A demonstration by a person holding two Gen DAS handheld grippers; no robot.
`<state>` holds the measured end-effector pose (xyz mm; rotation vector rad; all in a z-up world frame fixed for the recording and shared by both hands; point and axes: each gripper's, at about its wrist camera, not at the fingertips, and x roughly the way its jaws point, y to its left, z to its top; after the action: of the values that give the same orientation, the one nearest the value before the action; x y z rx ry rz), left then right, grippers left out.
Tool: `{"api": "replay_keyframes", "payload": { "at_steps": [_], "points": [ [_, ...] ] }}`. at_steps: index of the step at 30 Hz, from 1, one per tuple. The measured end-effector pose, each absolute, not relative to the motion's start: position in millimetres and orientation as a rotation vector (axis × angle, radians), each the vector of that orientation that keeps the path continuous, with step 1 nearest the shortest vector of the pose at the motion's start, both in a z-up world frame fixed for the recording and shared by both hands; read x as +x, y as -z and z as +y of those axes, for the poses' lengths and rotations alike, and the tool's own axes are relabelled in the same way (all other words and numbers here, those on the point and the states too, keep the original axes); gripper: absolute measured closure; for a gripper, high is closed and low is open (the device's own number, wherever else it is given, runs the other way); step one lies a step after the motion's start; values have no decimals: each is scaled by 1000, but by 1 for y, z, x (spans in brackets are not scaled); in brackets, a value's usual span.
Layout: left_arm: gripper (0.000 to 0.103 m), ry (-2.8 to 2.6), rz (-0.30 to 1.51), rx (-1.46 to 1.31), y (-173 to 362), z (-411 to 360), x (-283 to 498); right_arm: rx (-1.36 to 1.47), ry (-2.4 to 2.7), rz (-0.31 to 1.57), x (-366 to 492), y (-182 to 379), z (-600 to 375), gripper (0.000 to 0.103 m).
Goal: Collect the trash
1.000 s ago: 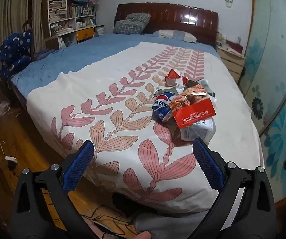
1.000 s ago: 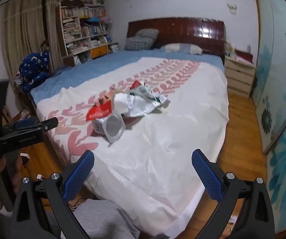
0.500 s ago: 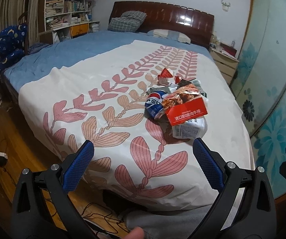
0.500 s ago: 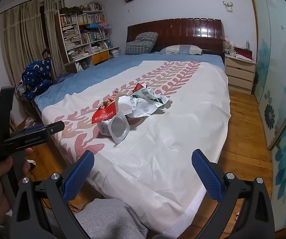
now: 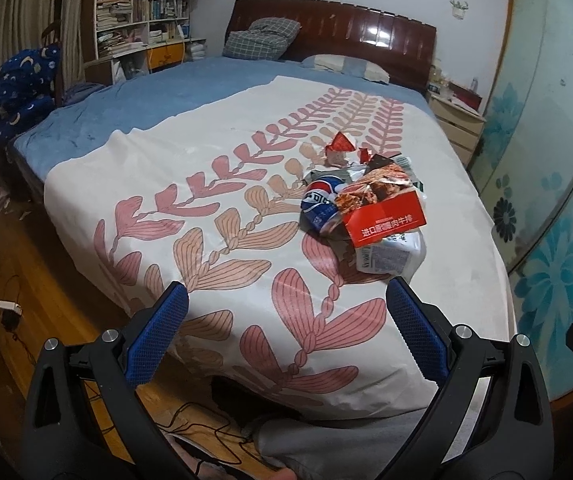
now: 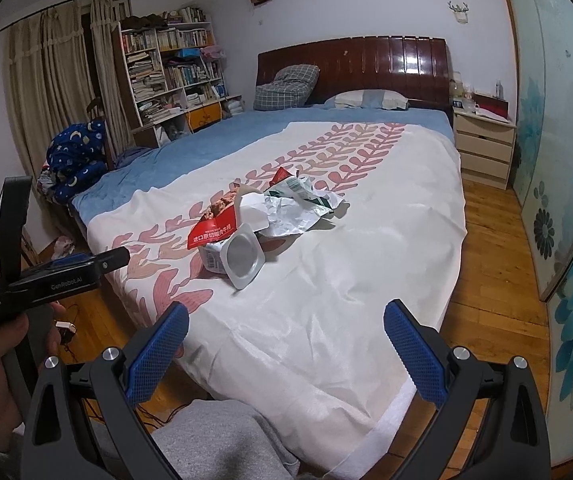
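**Operator:** Left wrist view puts the trash pile on the bed, toward its right edge and about halfway up from the foot. My left gripper hangs off the foot edge with its jaws wide apart and empty. The right gripper is the same: jaws spread, nothing between them, short of the bed's foot corner.

**Observer:** So which step is this?

**Operator:** I'd call it the approach; nothing is collected yet. Next I need to bring one gripper up over the bed to the nearest piece, probably the yoghurt cup lying on its side, or the red carton on top of it.

**Observer:** Anything you can't make out?

**Operator:** I see no bin or bag in either view. The blue can is half buried, the crumpled foil wrapper hides whatever sits beneath, and the left view shows only a sliver of the other gripper at its right border.
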<state>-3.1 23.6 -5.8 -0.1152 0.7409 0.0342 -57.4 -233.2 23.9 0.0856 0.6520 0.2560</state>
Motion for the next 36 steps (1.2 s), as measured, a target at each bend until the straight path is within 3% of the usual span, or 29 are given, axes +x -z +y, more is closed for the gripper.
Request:
{"api": "replay_keyframes", "payload": {
  "at_steps": [36],
  "points": [
    [5, -7, 693, -111, -5, 21, -14, 75, -281, 653, -49, -18, -224, 9]
  ]
}}
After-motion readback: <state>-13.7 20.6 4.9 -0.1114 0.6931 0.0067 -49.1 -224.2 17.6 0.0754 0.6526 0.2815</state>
